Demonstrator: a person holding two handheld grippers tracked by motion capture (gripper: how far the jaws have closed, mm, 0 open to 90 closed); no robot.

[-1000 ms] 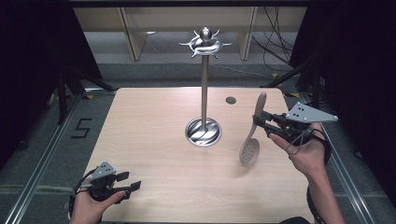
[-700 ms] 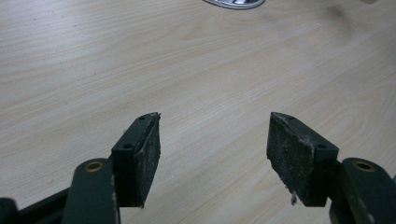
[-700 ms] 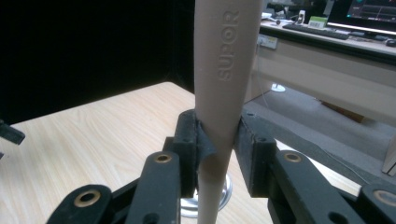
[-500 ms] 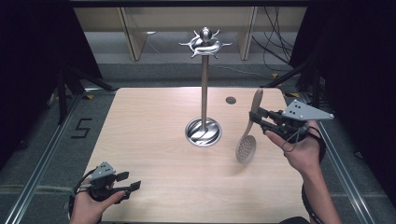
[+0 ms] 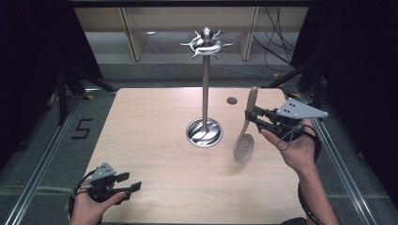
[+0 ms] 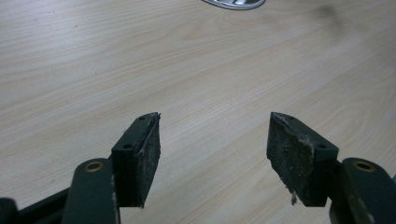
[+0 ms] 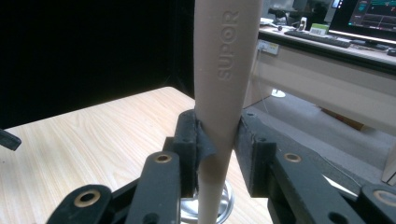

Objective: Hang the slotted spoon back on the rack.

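what moved: my right gripper [image 5: 249, 116] with the skimmer spoon [image 5: 246, 136] has crept in a bit toward the stand [image 5: 205, 93] compared to a second ago, and the spoon hangs a touch more upright now. small shift, nothing dramatic.

right gripper: clamped on the spoon's handle, pads squeezing it from both sides in the right gripper view [image 7: 217, 154]. grip looks the same as before, no slipping that I can see.

where the spoon is: up in the air off the table [image 5: 155, 140], handle end up, perforated bowl dangling down, just to the right of the stand's round base [image 5: 204, 132] and apart from it.

left gripper: [image 5: 126, 182] parked at the near left corner of the table, jaws apart with nothing between them, bare wood in the gap [image 6: 212, 158]. hasn't budged.

what it means: I reckon I'm lining up to hang the spoon on one of the hooks [image 5: 206, 43] at the top of the stand. the handle end sits well below those hooks, so there's a lift left before anything catches.
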